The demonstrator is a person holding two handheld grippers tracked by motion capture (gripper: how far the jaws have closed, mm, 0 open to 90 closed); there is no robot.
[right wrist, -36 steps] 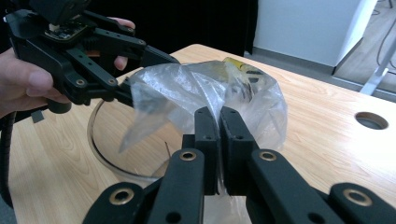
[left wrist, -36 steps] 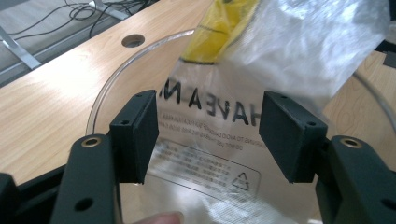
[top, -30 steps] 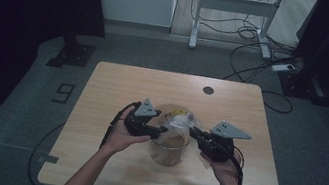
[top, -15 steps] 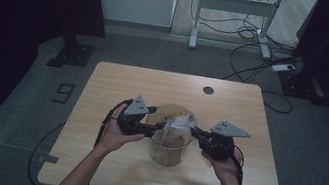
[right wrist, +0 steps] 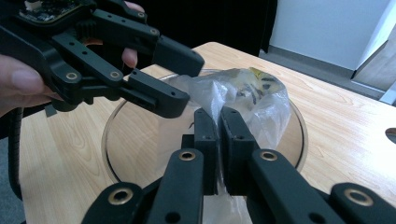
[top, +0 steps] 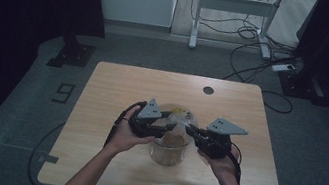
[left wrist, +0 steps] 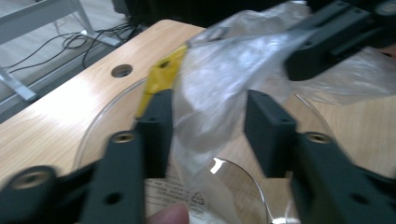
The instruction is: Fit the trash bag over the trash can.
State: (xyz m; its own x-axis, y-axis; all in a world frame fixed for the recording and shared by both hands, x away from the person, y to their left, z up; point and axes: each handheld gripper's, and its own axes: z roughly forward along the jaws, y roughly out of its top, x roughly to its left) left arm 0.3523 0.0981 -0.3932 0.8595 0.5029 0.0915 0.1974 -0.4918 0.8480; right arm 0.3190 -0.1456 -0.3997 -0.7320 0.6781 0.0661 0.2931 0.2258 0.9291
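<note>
A: The right tool (right wrist: 218, 135) is clamped on the clear plastic bag (right wrist: 243, 100), held over the glass bowl (right wrist: 116, 154) on the worktop (top: 118, 85). The left tool (left wrist: 208, 126) has just been closing, its jaws half-wide around the film, not yet pinching.

B: The film may slip the left jaws, or tear between the two.
</note>
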